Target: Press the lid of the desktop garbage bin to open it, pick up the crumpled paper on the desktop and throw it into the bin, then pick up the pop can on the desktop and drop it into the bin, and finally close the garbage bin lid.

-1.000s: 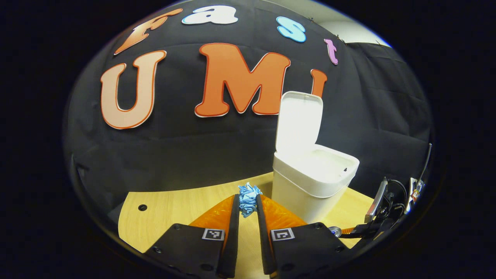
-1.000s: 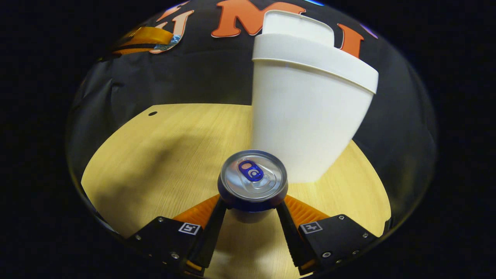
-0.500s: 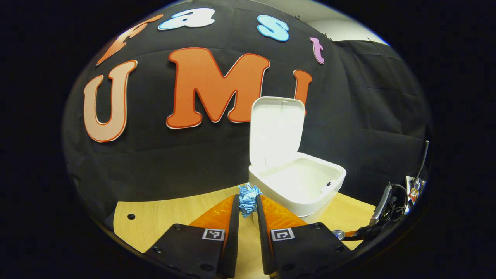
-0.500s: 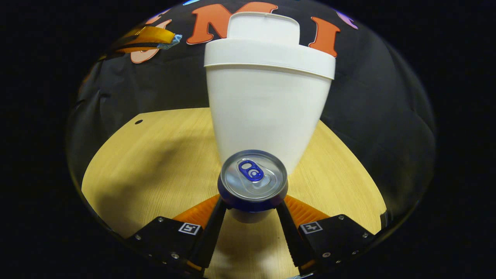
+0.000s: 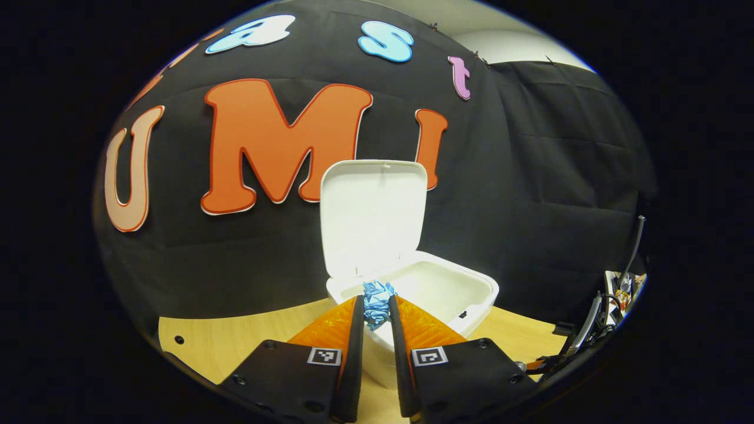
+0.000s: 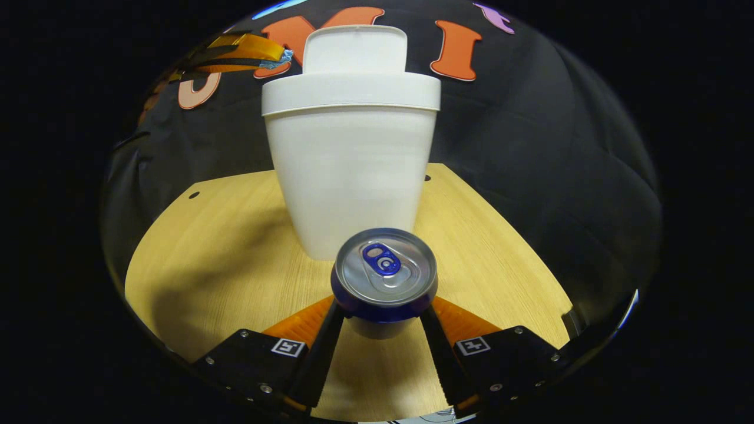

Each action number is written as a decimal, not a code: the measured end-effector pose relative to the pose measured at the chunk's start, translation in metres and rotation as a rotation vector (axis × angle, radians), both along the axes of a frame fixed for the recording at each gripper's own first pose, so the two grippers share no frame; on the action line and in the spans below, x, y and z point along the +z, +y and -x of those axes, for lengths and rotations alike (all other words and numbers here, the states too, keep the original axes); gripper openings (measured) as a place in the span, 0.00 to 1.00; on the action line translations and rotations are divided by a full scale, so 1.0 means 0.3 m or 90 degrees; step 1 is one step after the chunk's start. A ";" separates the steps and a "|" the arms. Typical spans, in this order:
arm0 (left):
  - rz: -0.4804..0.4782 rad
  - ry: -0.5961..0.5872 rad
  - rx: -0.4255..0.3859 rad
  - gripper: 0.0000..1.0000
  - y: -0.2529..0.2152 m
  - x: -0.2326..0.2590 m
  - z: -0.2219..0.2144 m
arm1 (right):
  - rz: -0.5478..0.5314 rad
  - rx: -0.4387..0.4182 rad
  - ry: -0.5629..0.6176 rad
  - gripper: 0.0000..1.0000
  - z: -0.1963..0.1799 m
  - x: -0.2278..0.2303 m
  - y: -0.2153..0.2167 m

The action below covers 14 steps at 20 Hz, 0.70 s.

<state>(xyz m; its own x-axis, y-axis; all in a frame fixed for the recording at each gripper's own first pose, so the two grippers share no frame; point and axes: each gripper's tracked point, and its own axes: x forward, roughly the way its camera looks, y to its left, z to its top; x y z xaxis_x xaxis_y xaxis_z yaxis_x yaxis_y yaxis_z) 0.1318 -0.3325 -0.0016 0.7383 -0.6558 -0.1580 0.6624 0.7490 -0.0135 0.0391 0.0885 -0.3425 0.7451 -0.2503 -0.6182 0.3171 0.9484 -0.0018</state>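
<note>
Left gripper view is showing the left gripper narrowed onto the crumpled paper, which is being pinched between both fingers and carried at the near rim of the garbage bin. The bin's lid is being held upright and open, so the first step is judged done and the paper throw is the step in hand. In the right gripper view the right gripper is being kept closed around the pop can, both fingers pressed to its sides, with the can held upright low over the worktop, in front of the bin's wall. The left gripper with its paper is also being seen in that view, high up beside the raised lid.

Next, the paper is judged to need carrying a little further over the opening before the fingers are parted; a release too early could be landing it on the rim or the worktop. The can is then to be lifted above the rim.

Compared with a second ago, the bin is being seen lower and nearer the middle of the left gripper view, its inside now exposed, so the left gripper is being raised and swung toward the opening. The can's grip is unchanged.
</note>
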 end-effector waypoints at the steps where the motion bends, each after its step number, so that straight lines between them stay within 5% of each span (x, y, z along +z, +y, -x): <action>1: -0.001 -0.001 -0.005 0.29 -0.020 -0.005 0.000 | 0.001 -0.006 0.002 0.78 0.008 0.000 -0.009; 14: -0.025 0.023 -0.005 0.29 -0.130 -0.096 -0.040 | -0.007 -0.057 0.009 0.78 0.094 -0.001 -0.089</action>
<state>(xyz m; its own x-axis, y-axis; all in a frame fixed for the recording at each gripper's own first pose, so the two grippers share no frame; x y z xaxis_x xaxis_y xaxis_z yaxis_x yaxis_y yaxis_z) 0.1438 -0.3715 -0.0304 0.7262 -0.6547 -0.2099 0.6681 0.7440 -0.0090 0.0109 0.0620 -0.3428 0.7111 -0.3094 -0.6314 0.4012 0.9160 0.0030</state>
